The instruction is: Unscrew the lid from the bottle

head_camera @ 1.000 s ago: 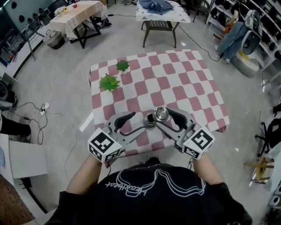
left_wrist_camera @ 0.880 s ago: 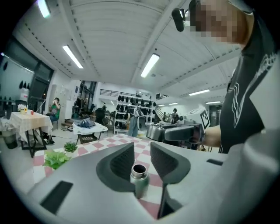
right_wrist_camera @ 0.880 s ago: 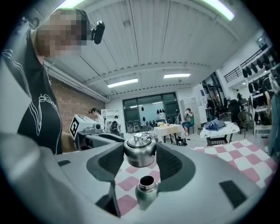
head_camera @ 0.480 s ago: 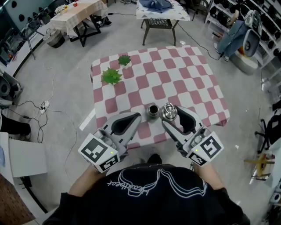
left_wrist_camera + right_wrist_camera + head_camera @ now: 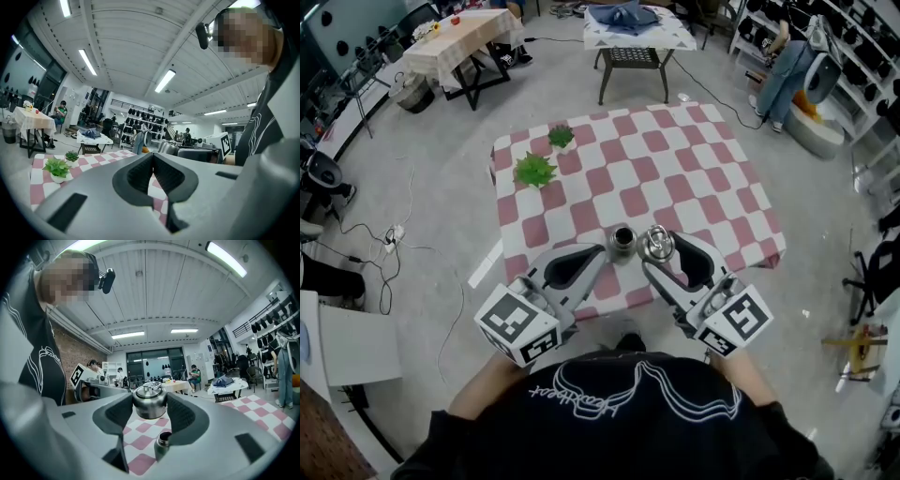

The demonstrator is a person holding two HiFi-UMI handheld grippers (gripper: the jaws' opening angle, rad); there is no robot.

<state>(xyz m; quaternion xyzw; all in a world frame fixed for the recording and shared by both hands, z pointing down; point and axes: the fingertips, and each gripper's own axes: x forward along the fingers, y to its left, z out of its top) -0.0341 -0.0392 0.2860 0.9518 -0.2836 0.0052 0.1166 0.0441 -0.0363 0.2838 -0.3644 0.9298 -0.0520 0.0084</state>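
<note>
Looking down from the head view, one bottle was seen standing upright and open-mouthed near the front edge of a table. One metal lid was held just to the right of the bottle, apart from it and raised above the cloth. Two small green potted plants were set at the far left corner of the same table, well apart from the bottle.

The table was covered by a pink and white checked cloth and stood on a grey floor. Two more tables were placed further back in the room, and shelves of dark items were lined along the right wall. Cables were strewn on the floor at the left.

Two grippers were held out level from the body, angled inward so that their tips met near the bottle. The left gripper was empty, its jaws pressed fully together, with the tips just left of the bottle. The right gripper was clamped on the lid, one jaw on each side of its rounded body. In the right gripper view the lid was seen between the pads, with the bottle lower down on the cloth.
</note>
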